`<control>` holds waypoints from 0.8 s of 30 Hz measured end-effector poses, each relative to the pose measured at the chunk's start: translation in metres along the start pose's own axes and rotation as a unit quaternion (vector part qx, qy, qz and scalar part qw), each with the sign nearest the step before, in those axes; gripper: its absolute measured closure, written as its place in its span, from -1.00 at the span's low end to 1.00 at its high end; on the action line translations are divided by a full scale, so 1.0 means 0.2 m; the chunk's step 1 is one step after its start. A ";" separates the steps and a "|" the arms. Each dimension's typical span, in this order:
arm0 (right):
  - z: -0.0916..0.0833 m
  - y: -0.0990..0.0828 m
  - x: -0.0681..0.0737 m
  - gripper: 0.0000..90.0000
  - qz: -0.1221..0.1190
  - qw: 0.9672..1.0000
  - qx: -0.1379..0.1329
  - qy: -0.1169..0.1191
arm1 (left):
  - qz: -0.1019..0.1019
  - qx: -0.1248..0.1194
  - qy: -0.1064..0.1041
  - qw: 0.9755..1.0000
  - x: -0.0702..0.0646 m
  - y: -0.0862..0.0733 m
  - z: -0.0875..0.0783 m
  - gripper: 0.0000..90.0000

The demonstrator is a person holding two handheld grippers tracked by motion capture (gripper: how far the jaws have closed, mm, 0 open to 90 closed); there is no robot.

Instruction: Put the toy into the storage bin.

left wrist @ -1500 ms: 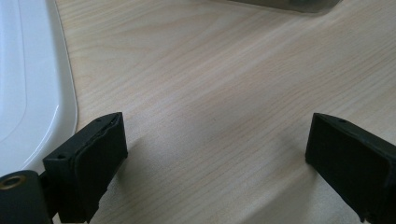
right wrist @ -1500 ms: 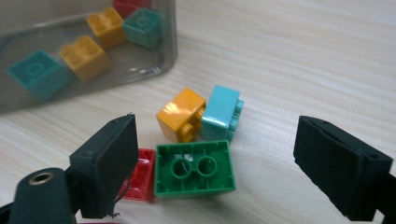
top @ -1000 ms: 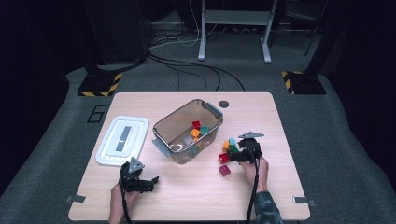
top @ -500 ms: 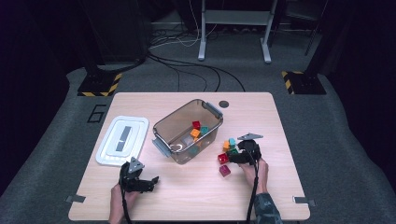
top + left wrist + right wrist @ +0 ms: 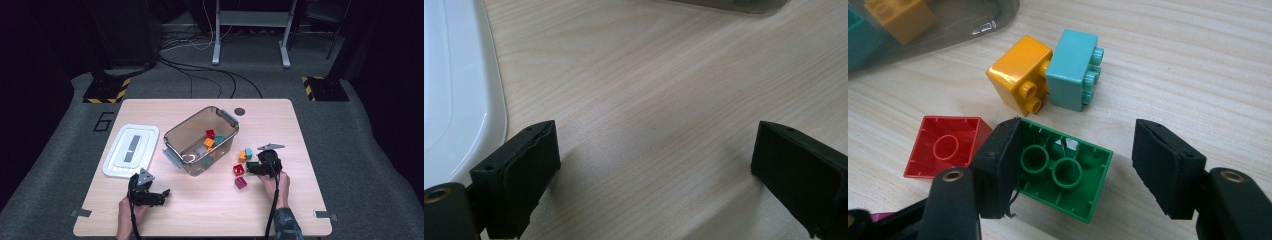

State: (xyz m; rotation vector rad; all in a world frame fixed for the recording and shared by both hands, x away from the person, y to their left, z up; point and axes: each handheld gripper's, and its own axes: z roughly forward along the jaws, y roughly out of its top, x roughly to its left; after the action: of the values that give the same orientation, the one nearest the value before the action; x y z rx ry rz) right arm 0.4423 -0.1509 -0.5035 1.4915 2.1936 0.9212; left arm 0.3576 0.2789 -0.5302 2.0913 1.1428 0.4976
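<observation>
Meanwhile, at a pale wooden table (image 5: 210, 210), the right gripper (image 5: 1075, 165) hangs low over a green building brick (image 5: 1063, 172) lying hollow side up. Its jaws have just been closing: the left pad touches the brick's edge while the right pad stands apart from it, so the brick sits between them, not yet pinched. Just beside it lies a red brick (image 5: 945, 146), also hollow side up; beyond, an orange brick (image 5: 1018, 75) and a teal brick (image 5: 1072, 70) lie on their sides, touching each other. From the high view, this cluster sits right of a clear plastic bin (image 5: 200, 142) holding more coloured bricks, with a white lid (image 5: 131, 150) flat on the table to the bin's left. The left gripper (image 5: 656, 150) rests near the table's front edge, jaws spread wide over bare wood, just beside the lid's rim.
</observation>
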 end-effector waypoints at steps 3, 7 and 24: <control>0.00 0.00 -0.01 -0.24 0.012 1.000 0.004 0.001 | 0.000 0.000 0.000 1.000 0.00 0.00 0.00 -0.89; -0.01 -0.01 -0.02 -0.06 0.026 0.999 0.005 0.017 | 0.000 0.000 0.000 1.000 0.00 0.00 0.00 -0.89; -0.03 -0.01 -0.02 0.11 0.020 0.999 -0.021 0.021 | 0.000 0.000 0.000 1.000 0.00 0.00 0.00 -0.89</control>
State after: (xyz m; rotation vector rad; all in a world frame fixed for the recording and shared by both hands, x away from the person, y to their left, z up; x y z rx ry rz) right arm 0.4394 -0.1579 -0.5004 1.5141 2.1675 1.0154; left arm 0.3576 0.2789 -0.5302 2.0913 1.1430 0.4976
